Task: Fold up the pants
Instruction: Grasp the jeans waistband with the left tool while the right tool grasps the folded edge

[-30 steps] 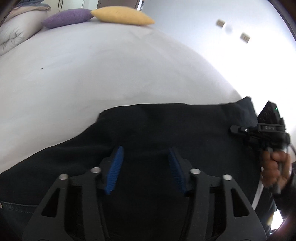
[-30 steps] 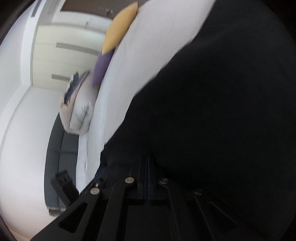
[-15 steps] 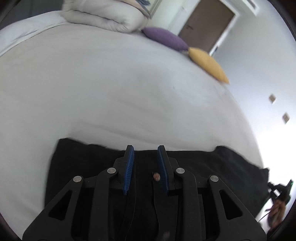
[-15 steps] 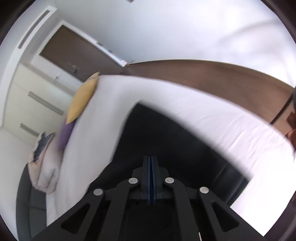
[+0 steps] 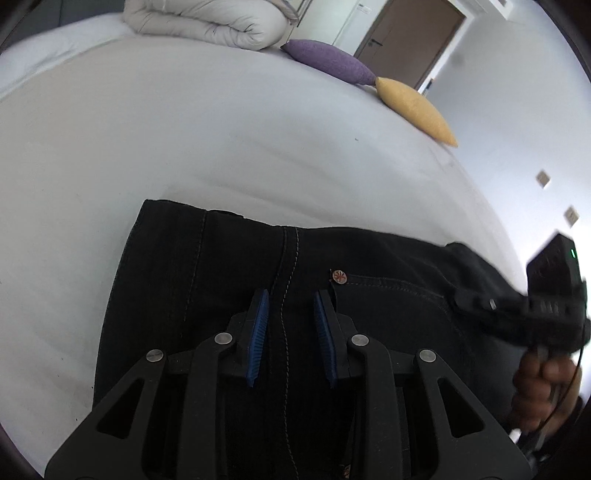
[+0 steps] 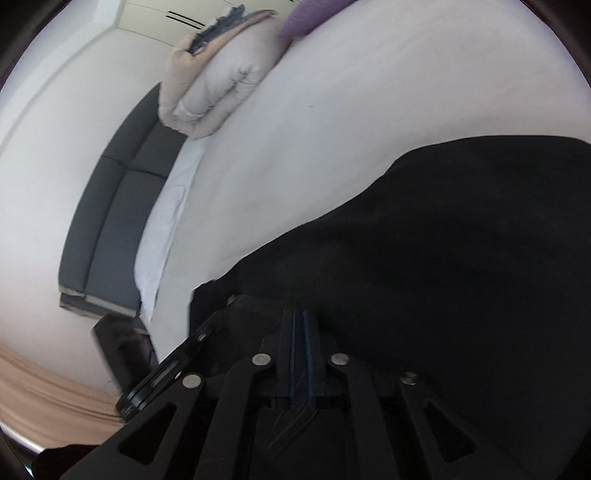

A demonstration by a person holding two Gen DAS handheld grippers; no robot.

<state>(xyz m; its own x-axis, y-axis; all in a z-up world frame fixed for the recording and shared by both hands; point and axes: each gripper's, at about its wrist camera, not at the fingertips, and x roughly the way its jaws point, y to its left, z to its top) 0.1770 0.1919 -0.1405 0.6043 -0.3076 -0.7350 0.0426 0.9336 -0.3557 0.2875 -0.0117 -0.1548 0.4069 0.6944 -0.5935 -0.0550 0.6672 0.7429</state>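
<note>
Bare sheet [image 5: 221,140] past pants [image 5: 388,266]

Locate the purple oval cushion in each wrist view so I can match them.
Left wrist: purple oval cushion lies top centre, on the bed's far side, beside a yellow cushion.
Right wrist: it is cut off at the top edge, right of centre.
Shared landmark: the rolled cream duvet next to it.

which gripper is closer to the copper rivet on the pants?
Left. The left gripper hovers open just below the rivet on the pants; the right gripper sits off to the side.
</note>
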